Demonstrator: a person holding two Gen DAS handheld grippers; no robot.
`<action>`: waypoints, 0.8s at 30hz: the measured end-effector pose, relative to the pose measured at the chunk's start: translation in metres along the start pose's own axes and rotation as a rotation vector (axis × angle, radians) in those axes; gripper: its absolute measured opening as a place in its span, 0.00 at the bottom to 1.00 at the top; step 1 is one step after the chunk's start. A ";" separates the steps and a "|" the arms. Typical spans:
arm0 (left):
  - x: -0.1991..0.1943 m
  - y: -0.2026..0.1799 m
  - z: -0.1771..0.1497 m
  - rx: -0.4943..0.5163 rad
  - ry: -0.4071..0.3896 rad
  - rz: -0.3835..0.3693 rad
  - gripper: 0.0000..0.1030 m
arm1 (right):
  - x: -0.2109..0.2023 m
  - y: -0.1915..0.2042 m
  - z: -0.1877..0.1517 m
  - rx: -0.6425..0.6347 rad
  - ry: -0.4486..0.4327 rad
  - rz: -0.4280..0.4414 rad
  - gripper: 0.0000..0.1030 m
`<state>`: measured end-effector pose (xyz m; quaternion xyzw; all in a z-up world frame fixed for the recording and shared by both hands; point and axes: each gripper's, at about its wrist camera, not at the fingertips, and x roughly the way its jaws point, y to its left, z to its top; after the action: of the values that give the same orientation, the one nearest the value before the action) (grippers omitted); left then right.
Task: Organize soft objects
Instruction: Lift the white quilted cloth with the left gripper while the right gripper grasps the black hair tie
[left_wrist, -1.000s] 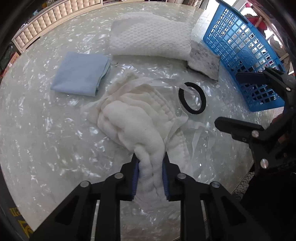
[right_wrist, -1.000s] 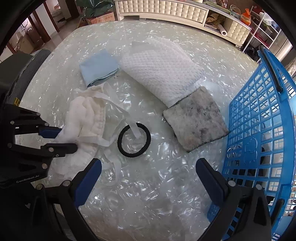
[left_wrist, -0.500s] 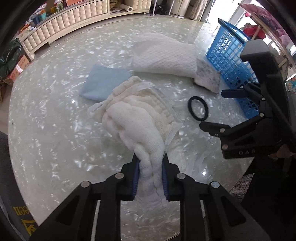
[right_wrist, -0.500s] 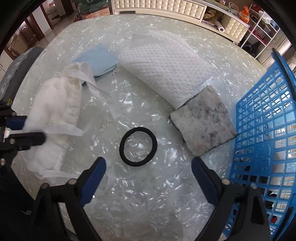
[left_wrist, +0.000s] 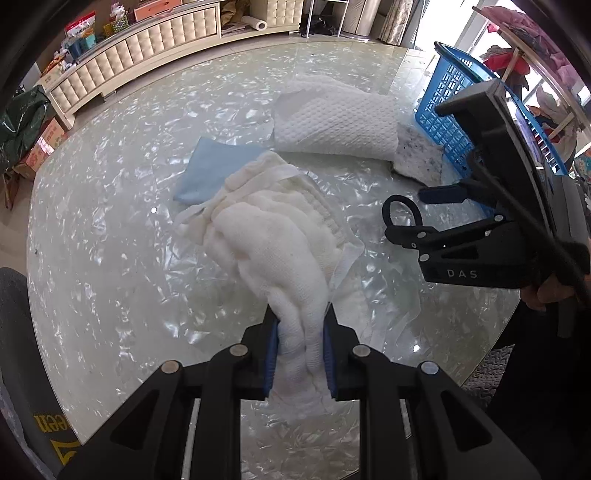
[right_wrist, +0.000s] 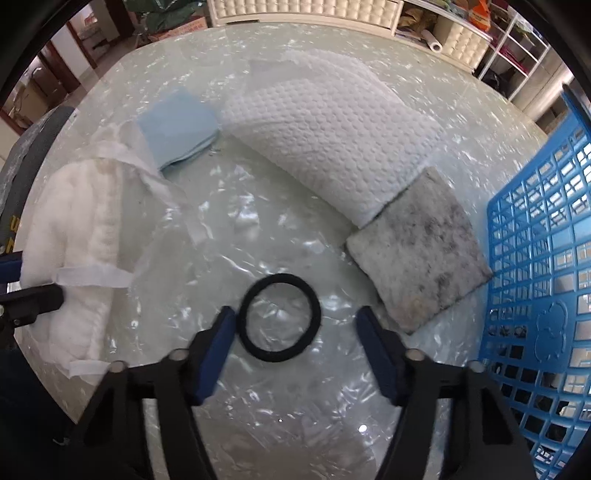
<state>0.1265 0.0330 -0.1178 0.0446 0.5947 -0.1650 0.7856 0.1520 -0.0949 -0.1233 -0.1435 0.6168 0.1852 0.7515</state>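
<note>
Gleaming with pearly glare, the round table (right_wrist: 258, 229) fills both views; a tufted cream cabinet (left_wrist: 122, 55) runs along the far wall, with boxes (left_wrist: 40, 147) on the floor to its left and shelving (right_wrist: 517, 55) at the far right.

A blue basket (right_wrist: 535, 277) stands at the table's right edge. Against its near side lies a grey mottled pad (right_wrist: 417, 251), touching the end of a white quilted pillow (right_wrist: 332, 136). A folded blue cloth (right_wrist: 177, 125) lies just left of the pillow.

The left gripper (left_wrist: 299, 343) is clamped on a bunched white cloth (left_wrist: 273, 243), which hangs from its pads with loose straps trailing over the table and covers part of the blue cloth in the left view.

The right gripper (right_wrist: 295, 347) points down over a black ring (right_wrist: 279, 317) lying flat on the table. Its jaws have just been closing; the ring sits between the blue pads, the left pad close to its rim, the right pad clearly apart. In the left view the right gripper hides the ring's near edge and part of the basket.
</note>
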 end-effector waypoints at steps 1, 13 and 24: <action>-0.001 0.000 0.000 0.002 -0.002 0.000 0.19 | -0.001 0.003 -0.001 -0.012 -0.003 0.004 0.44; -0.019 -0.010 0.002 0.033 -0.054 0.016 0.19 | -0.015 -0.003 -0.015 -0.003 -0.020 0.032 0.07; -0.042 -0.038 0.018 0.091 -0.123 -0.006 0.19 | -0.096 -0.004 -0.030 -0.012 -0.115 0.044 0.07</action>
<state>0.1209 0.0009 -0.0675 0.0685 0.5374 -0.1966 0.8172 0.1115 -0.1218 -0.0349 -0.1236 0.5743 0.2136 0.7805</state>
